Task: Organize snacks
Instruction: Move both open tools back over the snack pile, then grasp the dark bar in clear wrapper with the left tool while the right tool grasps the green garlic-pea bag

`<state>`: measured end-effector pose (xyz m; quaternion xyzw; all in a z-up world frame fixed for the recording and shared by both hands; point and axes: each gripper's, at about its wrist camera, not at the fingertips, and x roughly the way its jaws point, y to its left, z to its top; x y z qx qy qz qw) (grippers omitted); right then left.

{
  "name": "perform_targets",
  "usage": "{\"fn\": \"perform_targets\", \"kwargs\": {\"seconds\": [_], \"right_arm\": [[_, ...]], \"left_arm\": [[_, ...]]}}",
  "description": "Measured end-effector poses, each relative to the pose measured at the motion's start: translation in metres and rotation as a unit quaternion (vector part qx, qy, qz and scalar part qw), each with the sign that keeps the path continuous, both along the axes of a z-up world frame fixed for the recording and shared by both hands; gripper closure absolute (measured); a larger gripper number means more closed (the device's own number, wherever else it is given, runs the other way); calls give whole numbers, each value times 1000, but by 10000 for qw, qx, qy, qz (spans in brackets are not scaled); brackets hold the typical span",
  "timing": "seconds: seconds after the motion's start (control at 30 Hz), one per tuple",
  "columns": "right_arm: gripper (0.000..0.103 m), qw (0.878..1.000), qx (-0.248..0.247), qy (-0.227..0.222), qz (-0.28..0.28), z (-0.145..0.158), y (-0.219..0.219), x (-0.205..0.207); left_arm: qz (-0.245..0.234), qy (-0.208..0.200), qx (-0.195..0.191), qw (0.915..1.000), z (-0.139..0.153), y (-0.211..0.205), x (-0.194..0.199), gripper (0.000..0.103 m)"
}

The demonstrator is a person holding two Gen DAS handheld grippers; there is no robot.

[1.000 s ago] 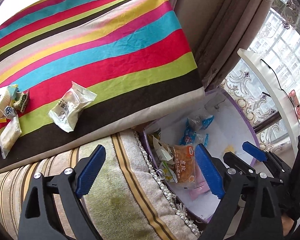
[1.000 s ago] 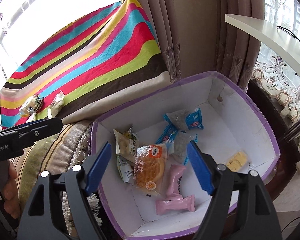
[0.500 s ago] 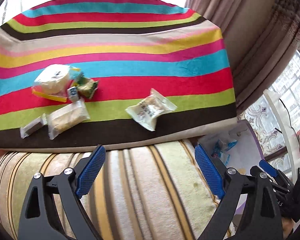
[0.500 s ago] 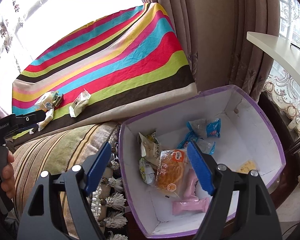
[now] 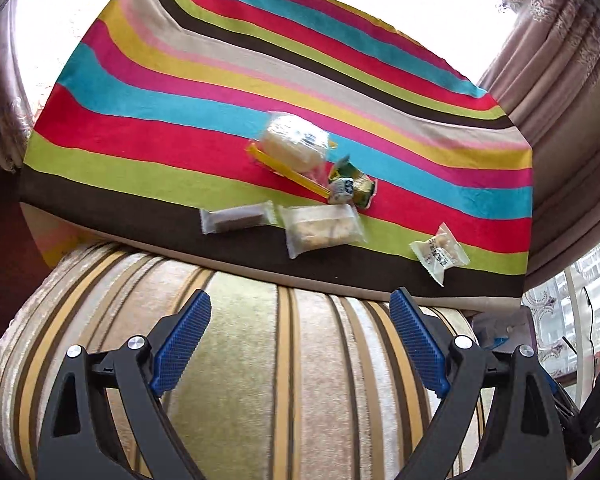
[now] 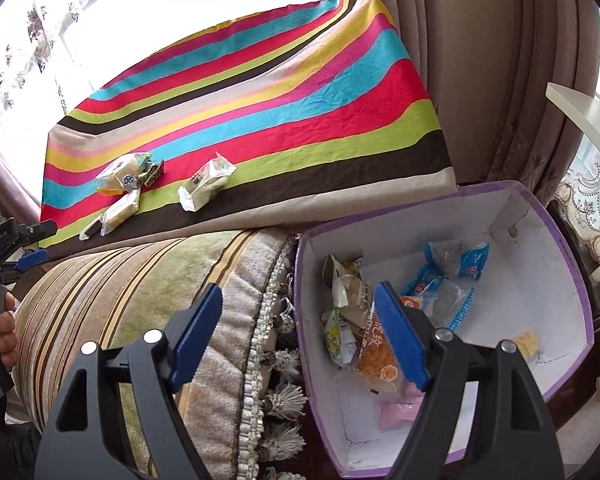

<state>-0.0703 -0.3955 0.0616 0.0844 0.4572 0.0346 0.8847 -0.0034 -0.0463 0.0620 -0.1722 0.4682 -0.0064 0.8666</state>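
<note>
Several wrapped snacks lie on a striped cloth (image 5: 180, 120): a round cake packet (image 5: 294, 148), a green packet (image 5: 354, 184), a clear bar packet (image 5: 238, 220), a clear biscuit packet (image 5: 322, 230) and a white packet (image 5: 440, 254) off to the right. My left gripper (image 5: 300, 308) hangs open over a striped bolster (image 5: 280, 380), short of the snacks, with nothing between its fingers. My right gripper (image 6: 300, 296) is open and empty over the seam between the bolster and a purple-edged box (image 6: 540, 280). The box holds an orange cake packet (image 6: 376, 356), pink packets (image 6: 396, 412) and blue packets (image 6: 460, 256).
Curtains (image 6: 480, 80) hang behind the cloth and the box. A white shelf (image 6: 580, 116) juts in at the right. The bolster's tasselled end (image 6: 276, 360) presses against the box wall. A hand (image 6: 2, 328) grips the left tool at the far left of the right wrist view.
The left view has swung from the box to the snacks on the cloth, as the left gripper moved left and rolled. The right gripper drifted left, so the box sits further right. Both stay open.
</note>
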Motion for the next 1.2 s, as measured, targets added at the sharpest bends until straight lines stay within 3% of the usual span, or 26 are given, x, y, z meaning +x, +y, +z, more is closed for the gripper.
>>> {"fn": "perform_targets", "kwargs": {"seconds": [0.27,0.5,0.73,0.9,1.2], "right_arm": [[25,9990,-170,6,425,3,33,7],[25,9964,-314,4,791,7,57,19],[25,9935,-280,-32,1106,14,85,36],[25,9908,-315,19,1316,14,108,49],[25,9903,-376,214,1321,6,126,78]], "left_arm": [[177,-54,369,9991,2,29,-3,17],[-303,-91,1095,9935,1,29,14,21],[-801,142,1291,9883,-14,29,35,30],[-1082,243,1515,9822,-21,25,51,38],[-1716,428,2005,9636,-39,11,82,41]]}}
